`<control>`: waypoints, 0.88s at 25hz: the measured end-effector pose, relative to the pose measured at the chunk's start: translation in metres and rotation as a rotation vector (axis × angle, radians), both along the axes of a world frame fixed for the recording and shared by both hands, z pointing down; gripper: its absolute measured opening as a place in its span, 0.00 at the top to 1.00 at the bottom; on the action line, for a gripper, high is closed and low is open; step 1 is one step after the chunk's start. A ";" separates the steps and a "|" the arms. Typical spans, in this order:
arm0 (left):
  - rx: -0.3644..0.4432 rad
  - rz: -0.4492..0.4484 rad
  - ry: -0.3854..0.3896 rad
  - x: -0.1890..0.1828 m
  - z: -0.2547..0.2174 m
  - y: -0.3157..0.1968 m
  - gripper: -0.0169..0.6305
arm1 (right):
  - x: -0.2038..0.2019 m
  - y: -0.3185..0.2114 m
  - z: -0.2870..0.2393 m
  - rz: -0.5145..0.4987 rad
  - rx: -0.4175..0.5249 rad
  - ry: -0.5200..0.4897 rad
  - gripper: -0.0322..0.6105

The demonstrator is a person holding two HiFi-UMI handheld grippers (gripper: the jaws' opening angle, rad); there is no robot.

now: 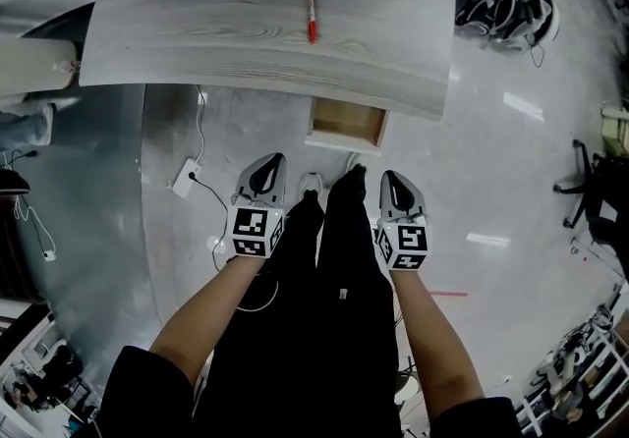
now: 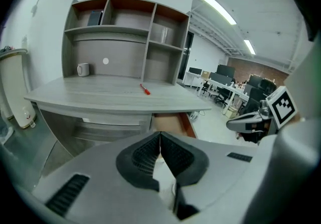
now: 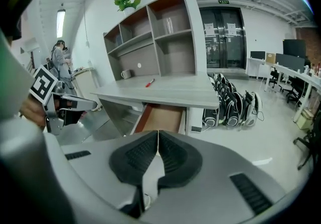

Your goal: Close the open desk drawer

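Ideally the left gripper and right gripper, both closed and empty, push the drawer squarely under the desk edge.

The head view looks steeply down from above onto the desk and its open drawer. Both gripper views (lower, standing back) face the desk's front, sharing drawer, shelves and red pen.
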State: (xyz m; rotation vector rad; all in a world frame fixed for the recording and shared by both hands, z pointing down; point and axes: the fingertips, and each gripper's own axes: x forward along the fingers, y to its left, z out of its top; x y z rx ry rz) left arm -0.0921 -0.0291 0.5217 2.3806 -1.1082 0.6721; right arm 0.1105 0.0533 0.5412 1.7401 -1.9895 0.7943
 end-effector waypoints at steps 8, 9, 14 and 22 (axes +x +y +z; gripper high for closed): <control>-0.015 0.055 -0.024 0.009 0.049 -0.001 0.95 | 0.004 0.000 0.039 -0.037 -0.011 -0.006 0.92; -0.021 0.058 -0.021 0.011 0.055 -0.002 0.95 | 0.005 0.000 0.046 -0.039 -0.017 -0.001 0.92; -0.018 0.131 -0.044 0.020 0.080 -0.006 0.94 | 0.005 0.000 0.080 -0.052 -0.050 0.013 0.92; -0.030 0.257 -0.066 0.027 0.121 0.001 0.82 | 0.005 0.001 0.117 -0.062 -0.084 0.016 0.79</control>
